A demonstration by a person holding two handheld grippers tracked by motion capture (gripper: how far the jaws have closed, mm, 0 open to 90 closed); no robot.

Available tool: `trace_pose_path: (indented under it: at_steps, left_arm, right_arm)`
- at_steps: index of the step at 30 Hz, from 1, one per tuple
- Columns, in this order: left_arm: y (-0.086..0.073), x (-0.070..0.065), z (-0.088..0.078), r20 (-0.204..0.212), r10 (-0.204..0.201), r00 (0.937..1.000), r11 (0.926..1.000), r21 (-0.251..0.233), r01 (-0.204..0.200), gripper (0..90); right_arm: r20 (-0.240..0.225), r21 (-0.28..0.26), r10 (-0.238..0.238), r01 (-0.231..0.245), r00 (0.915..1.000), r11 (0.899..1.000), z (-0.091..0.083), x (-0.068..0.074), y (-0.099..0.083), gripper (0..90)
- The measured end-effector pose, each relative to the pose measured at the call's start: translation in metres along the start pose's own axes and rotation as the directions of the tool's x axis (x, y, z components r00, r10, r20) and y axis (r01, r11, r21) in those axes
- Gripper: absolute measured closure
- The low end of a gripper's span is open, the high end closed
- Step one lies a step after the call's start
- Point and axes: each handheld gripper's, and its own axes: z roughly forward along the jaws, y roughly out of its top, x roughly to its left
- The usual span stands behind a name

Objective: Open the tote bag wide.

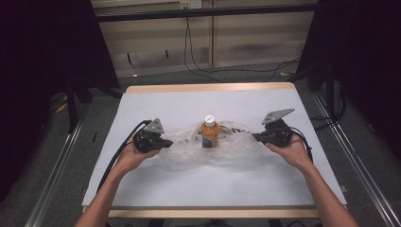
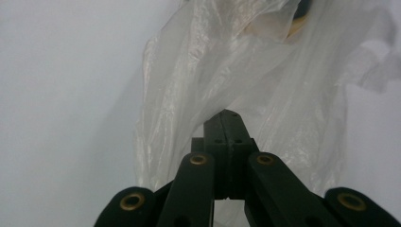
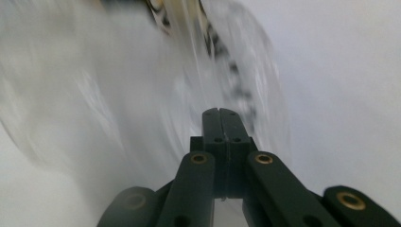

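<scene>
Black tools, brass rivets, grey plates.

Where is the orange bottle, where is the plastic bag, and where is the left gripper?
orange bottle [image 1: 210, 131]: high view, on its orange body below the white cap.
plastic bag [image 1: 189, 156]: high view, on the crumpled film in front of the bottle.
left gripper [image 2: 226, 118]: left gripper view, at the closed tips pinching the bag.

Looks like a lab test cell, not a home. White-topped table with wood edges sits between aluminium rails, dark curtains on both sides, loose cables on a grey floor, wall outlet behind.
</scene>
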Motion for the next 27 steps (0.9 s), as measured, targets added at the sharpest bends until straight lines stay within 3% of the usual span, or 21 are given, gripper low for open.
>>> trace_pose_path:
  at_steps: [3, 10, 16, 18, 21, 24, 27]
  left_arm:
    - [0.005, -0.003, -0.007, 0.019, 0.002, 0.9998, 0.9986, -0.053, -0.001, 90.0]
    - [0.01, -0.01, -0.021, 0.044, 0.001, 0.999, 0.9917, -0.128, 0.005, 90.0]
    - [0.018, -0.016, -0.031, 0.059, 0.006, 0.9983, 0.9884, -0.152, 0.003, 90.0]
    - [0.024, -0.02, -0.026, 0.057, 0.018, 0.9982, 0.9896, -0.144, -0.009, 90.0]
    - [0.035, -0.031, -0.008, 0.096, 0.039, 0.9946, 0.993, -0.115, -0.028, 90.0]
    - [0.046, -0.042, 0.013, 0.142, 0.052, 0.9885, 0.9948, -0.094, -0.039, 90.0]
    - [0.056, -0.047, 0.029, 0.137, 0.057, 0.989, 0.9969, -0.063, -0.049, 90.0]
  right_arm:
    - [-0.013, -0.044, -0.001, 0.0, 0.9999, 0.999, -0.003, 0.003, 0.007, 90.0]
    - [-0.034, -0.079, -0.011, 0.008, 0.9993, 0.997, -0.004, 0.01, 0.024, 90.0]
    - [-0.043, -0.084, -0.053, 0.049, 0.9977, 0.995, -0.005, 0.019, 0.046, 90.0]
    - [-0.051, -0.08, -0.06, 0.056, 0.9969, 0.995, -0.002, 0.02, 0.053, 90.0]
    - [-0.064, -0.058, -0.07, 0.067, 0.9954, 0.996, 0.007, 0.019, 0.066, 90.0]
    - [-0.091, -0.012, -0.073, 0.072, 0.9932, 0.997, 0.022, 0.016, 0.078, 90.0]
    - [-0.126, 0.063, -0.086, 0.094, 0.9884, 0.994, 0.043, 0.015, 0.086, 90.0]
